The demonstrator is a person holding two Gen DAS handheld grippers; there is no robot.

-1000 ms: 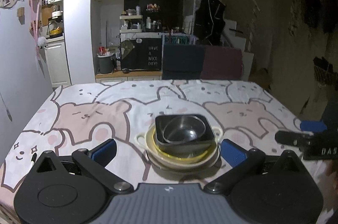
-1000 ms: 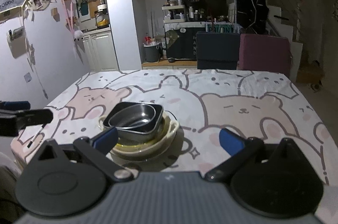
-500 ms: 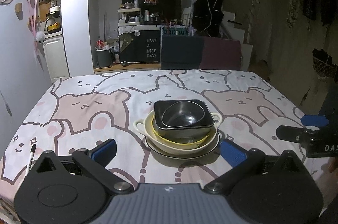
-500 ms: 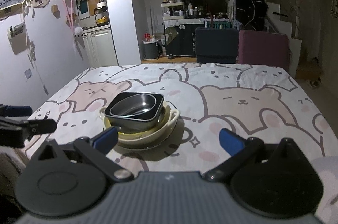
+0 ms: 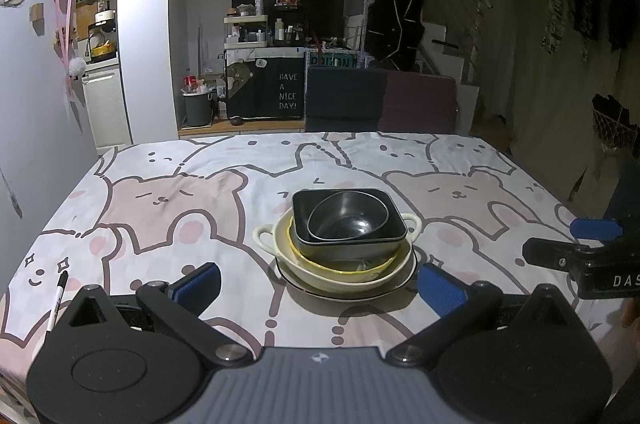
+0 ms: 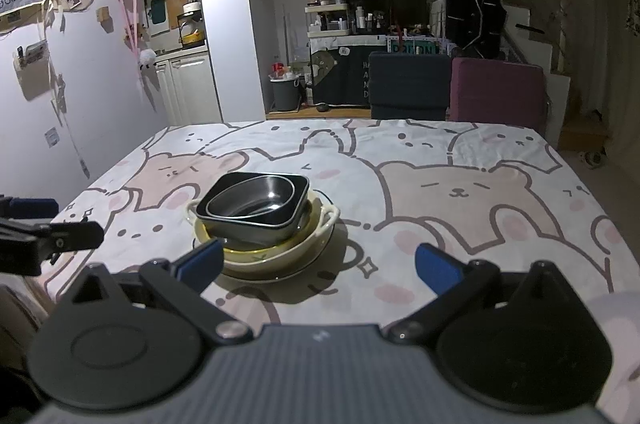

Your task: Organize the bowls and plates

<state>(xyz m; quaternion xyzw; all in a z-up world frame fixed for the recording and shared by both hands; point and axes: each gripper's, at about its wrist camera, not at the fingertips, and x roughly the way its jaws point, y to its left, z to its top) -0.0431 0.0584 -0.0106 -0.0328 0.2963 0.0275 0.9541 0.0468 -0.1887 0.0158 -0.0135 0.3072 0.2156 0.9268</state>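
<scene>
Nested on the bench: round bowl in square dish, cream bowl, seemingly a plate beneath. Left gripper and right gripper fingers spread wide, empty.

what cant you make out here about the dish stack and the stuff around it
- Plate under the stack: both views, only its dark rim shows, the cream two-handled bowl covers the rest.
- Yellow-rimmed bowl: mostly hidden by the black square dish; its inside is unseen.
- Right gripper in the left wrist view: cut off by the frame edge.
- Pen: label too small to read.
- Shelf items: too small, dim.
</scene>
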